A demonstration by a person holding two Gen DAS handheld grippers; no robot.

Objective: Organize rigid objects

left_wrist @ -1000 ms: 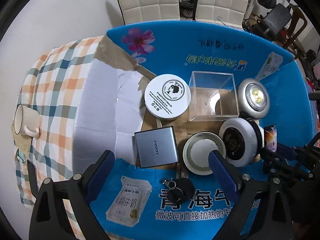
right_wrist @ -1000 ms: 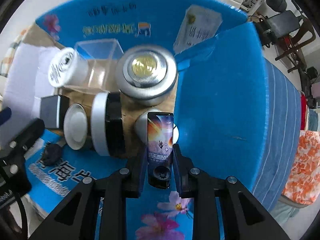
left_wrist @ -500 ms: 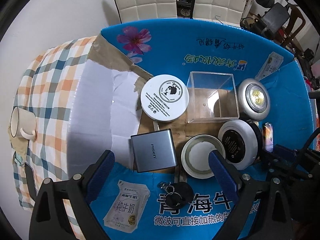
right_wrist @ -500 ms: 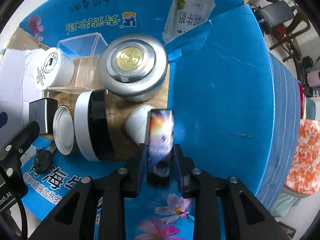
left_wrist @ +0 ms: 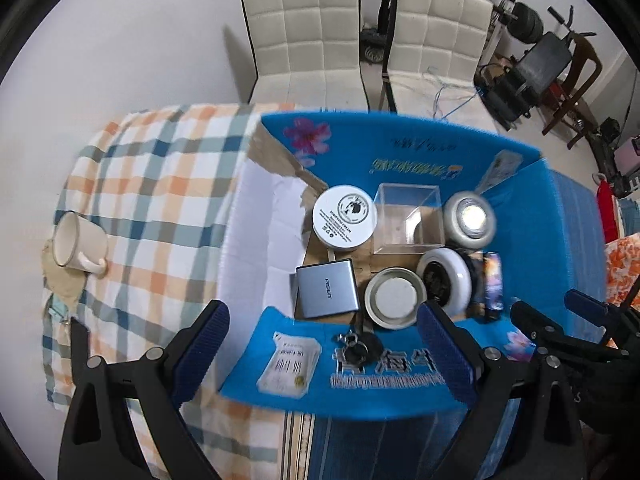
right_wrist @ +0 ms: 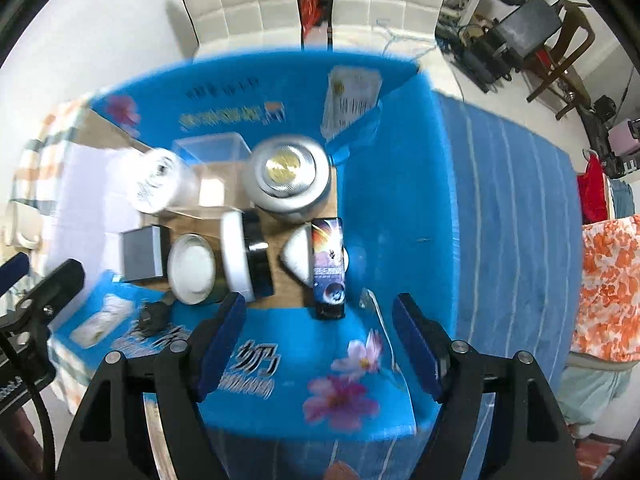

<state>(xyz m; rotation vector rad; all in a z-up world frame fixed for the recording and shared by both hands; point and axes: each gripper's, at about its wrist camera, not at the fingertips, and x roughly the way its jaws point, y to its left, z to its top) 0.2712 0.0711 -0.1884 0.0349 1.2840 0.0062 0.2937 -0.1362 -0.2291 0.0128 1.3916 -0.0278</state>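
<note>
Blue flower-printed box (left_wrist: 560, 216); orange-blue plaid cloth (left_wrist: 152, 184); cream mug (left_wrist: 76, 246).

An open box (left_wrist: 404, 152) sits on the bench (left_wrist: 152, 200), with a mug (left_wrist: 76, 246) well apart to its left. In the box, the back row runs left to right: cream jar (left_wrist: 345, 216), clear cube (left_wrist: 410, 220), puck light (left_wrist: 470, 218). In front of them lie a charger block (left_wrist: 326, 288), a round lid (left_wrist: 394, 298), a tin on edge (left_wrist: 444, 280) and, rightmost, a small carton (right_wrist: 329, 266) against the right wall. Keys (left_wrist: 358, 348) rest on the front flap.
</note>
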